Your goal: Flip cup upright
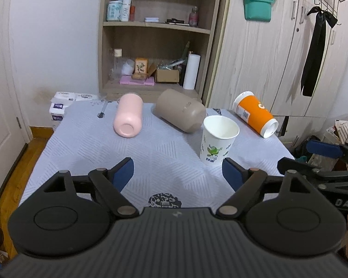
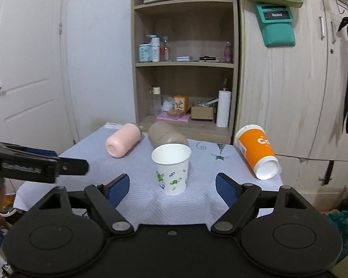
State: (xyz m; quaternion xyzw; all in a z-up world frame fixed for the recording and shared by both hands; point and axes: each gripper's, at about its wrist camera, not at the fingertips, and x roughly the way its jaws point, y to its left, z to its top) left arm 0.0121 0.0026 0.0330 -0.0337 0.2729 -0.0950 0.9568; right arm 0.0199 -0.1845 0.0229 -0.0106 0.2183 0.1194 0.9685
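Table [image 2: 136, 199], pale patterned cloth: white paper cup [image 2: 171, 169] stood upright near the front; behind it lay a pink bottle [image 2: 123, 142], a taupe bottle [image 2: 167, 135] and an orange cup [image 2: 255, 153], all on their sides. Left gripper [image 1: 177, 173] and right gripper [image 2: 172, 185] were spread wide, holding nothing. Backdrop: wooden shelf [image 2: 185, 64], wardrobe [image 2: 290, 92], white door [image 2: 23, 69].

1. The black left gripper with blue-padded fingers [image 1: 178, 173] is held level, its jaws spread wide and holding nothing.
2. The matching black right gripper [image 2: 172, 186] sits just beside it, jaws also wide apart and holding nothing.
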